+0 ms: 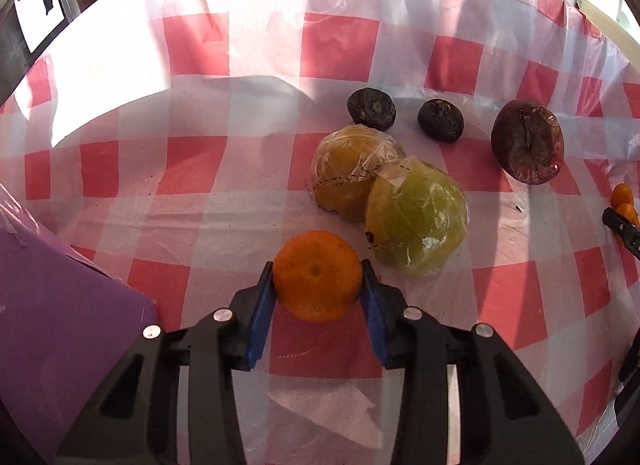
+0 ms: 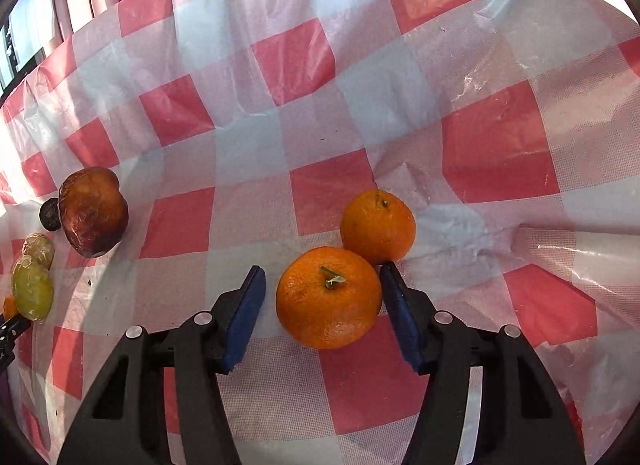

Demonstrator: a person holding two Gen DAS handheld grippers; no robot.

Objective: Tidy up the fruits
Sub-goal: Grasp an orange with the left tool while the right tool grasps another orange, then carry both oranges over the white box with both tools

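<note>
In the left wrist view my left gripper (image 1: 317,265) is shut on a small orange (image 1: 318,281), with both blue pads pressed against its sides on the checked tablecloth (image 1: 200,169). In the right wrist view my right gripper (image 2: 323,268) stands open around a larger orange with a green stem (image 2: 328,301). Its right pad (image 2: 400,305) touches the fruit, while the left pad (image 2: 246,313) stands a little off it. A second orange (image 2: 378,225) rests against the first, just behind it.
Two plastic-wrapped fruits, one yellow (image 1: 344,169) and one green (image 1: 416,225), lie beyond the small orange. Behind them are two small dark fruits (image 1: 371,104) (image 1: 440,115) and a wrinkled dark red apple (image 1: 528,141). A purple block (image 1: 60,325) sits at the near left.
</note>
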